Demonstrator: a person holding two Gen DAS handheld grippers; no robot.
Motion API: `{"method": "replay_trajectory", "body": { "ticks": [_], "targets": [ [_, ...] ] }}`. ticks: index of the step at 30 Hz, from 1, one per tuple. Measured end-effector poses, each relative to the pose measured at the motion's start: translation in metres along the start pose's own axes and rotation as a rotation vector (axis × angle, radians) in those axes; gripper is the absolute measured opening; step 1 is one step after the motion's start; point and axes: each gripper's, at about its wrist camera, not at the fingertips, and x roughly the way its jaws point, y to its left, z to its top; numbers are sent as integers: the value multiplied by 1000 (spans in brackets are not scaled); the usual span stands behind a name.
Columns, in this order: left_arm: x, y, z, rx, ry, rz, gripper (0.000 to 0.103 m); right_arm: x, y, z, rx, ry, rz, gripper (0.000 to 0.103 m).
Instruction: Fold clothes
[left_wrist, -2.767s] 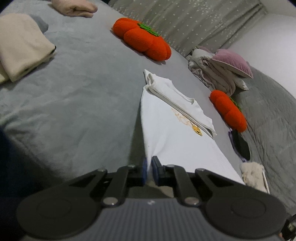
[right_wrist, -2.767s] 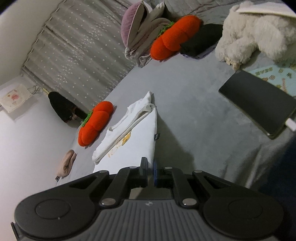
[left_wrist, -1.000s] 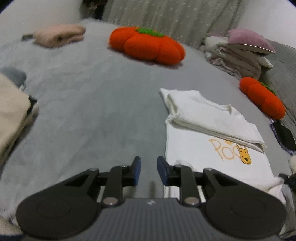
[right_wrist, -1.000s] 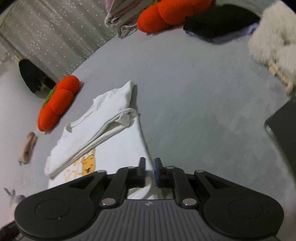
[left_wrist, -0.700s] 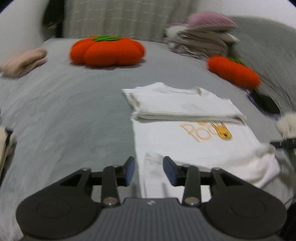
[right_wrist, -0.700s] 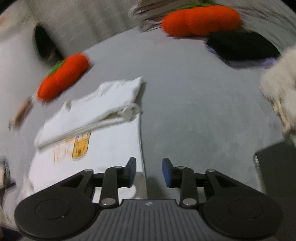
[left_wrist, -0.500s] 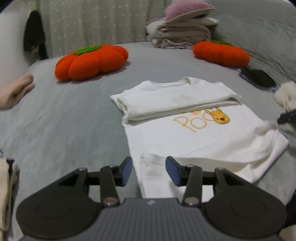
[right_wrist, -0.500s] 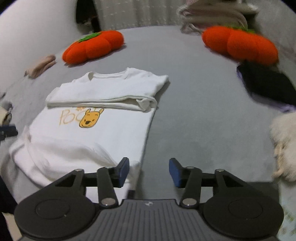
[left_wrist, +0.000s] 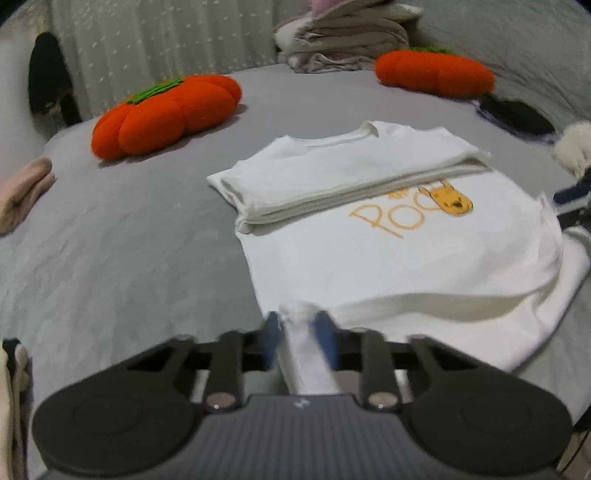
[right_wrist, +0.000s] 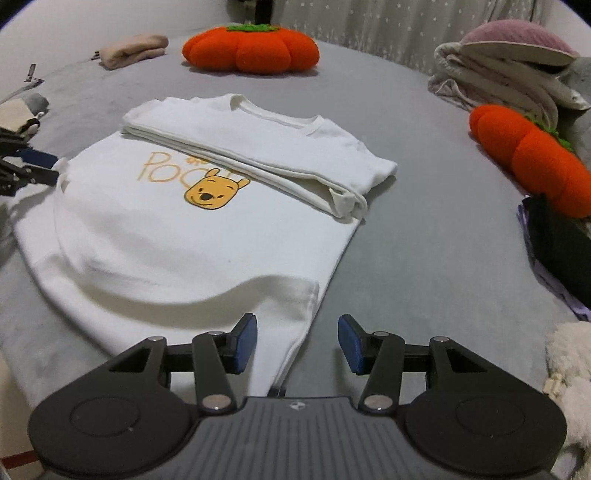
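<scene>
Across the middle of a grey, short-piled bed cover (right_wrist: 424, 221) lies a white cotton T-shirt (right_wrist: 177, 236), soft and thick, its top part folded down into a long flat band over the chest, just above an orange printed word and a yellow bear face (right_wrist: 212, 194). Its lower hem lies doubled back in a rounded, puffy fold.

In the left wrist view, the left gripper (left_wrist: 298, 338) sits at 6 o'clock, its blue-padded fingers having just closed and now pinching a bunched white corner of the T-shirt's hem. In the right wrist view, the right gripper (right_wrist: 298, 341) is also at 6 o'clock, its black fingers with blue pads (right_wrist: 246, 341) spread apart after narrowing a little; the shirt's near corner lies between them, untouched by either pad.

Two plump, lobed orange pumpkin cushions rest on the cover: one (right_wrist: 251, 44) at 12 o'clock beyond the shirt, the other (right_wrist: 528, 162) at 2 o'clock. A rolled pink cloth (right_wrist: 131, 50) lies at 11 o'clock, a stack of folded bedding (right_wrist: 506, 70) at 1 o'clock, a flat black item (right_wrist: 561, 251) at 3 o'clock, and something white and fluffy (right_wrist: 570, 373) at 4 o'clock.
</scene>
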Motion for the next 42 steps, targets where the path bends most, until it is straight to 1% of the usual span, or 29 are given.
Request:
{"method": "replay_trajectory", "body": {
  "ticks": [1,2,5,8,11,12,14,16,19,21,23,24,25,26,28,32,35,36,37,38,42],
  "targets": [
    [-1,2,0,-10,-2,-1,15,2,-1,2,3,-2,10,22],
    [-2,4,0,-17,-4,2,14,4,-2,5,5,-1,22,8],
    [-6,16,-2,-71,-9,11,12,6,-3,6,-10,-4,17,6],
    [-13,29,-3,-137,-30,8,12,0,-2,7,8,-34,-6,5],
    [-19,34,-4,-175,-55,-37,13,-8,-8,9,77,-76,-23,5],
    [-20,34,-4,-178,-58,-48,15,-10,-11,9,100,-86,-30,5],
    [-20,33,-4,-172,-53,-64,36,-10,-18,9,172,-85,-32,5],
    [-20,31,-5,-166,-49,-81,40,-5,-24,7,226,-66,-16,5],
    [-16,21,-4,-131,-38,-83,41,5,-23,3,234,-21,-15,5],
    [-14,13,-3,-94,-34,-78,40,7,-23,1,242,-16,-12,5],
    [-12,2,-2,-49,-27,-61,37,6,-25,-1,260,-19,-5,5],
    [-9,-1,-2,-31,-17,-52,33,6,-26,-2,269,-21,-1,5],
    [-7,-5,-3,-17,-2,-41,25,6,-27,-2,273,-23,4,5],
    [-3,-7,-3,-8,14,-28,24,7,-27,-2,272,-24,7,6],
    [2,-6,-2,-13,32,-11,24,7,-26,-2,270,-23,10,6],
    [7,-1,0,-36,34,-14,25,9,-27,-2,282,-23,20,7],
    [12,-1,1,-36,45,-2,24,10,-29,-1,302,-28,38,8],
    [14,-2,1,-34,45,4,21,12,-30,0,305,-26,39,8],
    [14,-2,1,-33,43,8,11,13,-29,0,304,-23,40,8],
    [14,-3,0,-33,37,11,10,13,-29,0,299,-22,39,8],
    [7,1,0,-66,5,20,9,10,-26,-1,285,-39,37,7]
  ]
}}
